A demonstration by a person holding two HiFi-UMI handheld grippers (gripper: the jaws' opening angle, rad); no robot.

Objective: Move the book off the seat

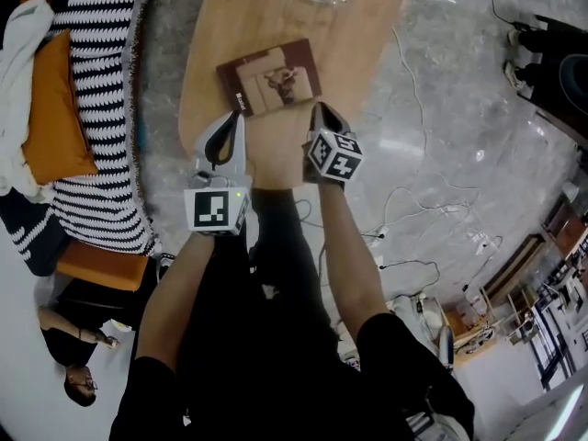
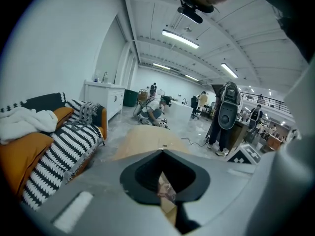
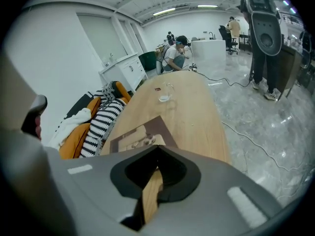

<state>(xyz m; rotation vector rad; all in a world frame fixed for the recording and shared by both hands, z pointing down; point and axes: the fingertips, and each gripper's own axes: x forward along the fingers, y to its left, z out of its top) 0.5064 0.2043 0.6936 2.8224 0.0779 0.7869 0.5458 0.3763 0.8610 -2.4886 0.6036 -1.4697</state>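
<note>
Closest of all are the person's arms, reaching out over the near end of the table. Each hand holds a tool. The left gripper is squeezed shut with nothing in it, and its tip hangs by the near left corner of the book. The right gripper is squeezed shut too, with its tip right at the near right corner. Nothing shows between its jaws, and it is hard to tell if it touches the book. The book is not on the sofa beside the table's left edge. So if the sofa is the seat, the job looks nearly done. If the wooden top is the seat, the book has yet to be taken away. It lies flat and closed at the near end of the table, a bit crooked to the edges. It is brown, with a pale patch and a small deer picture on the front.
</note>
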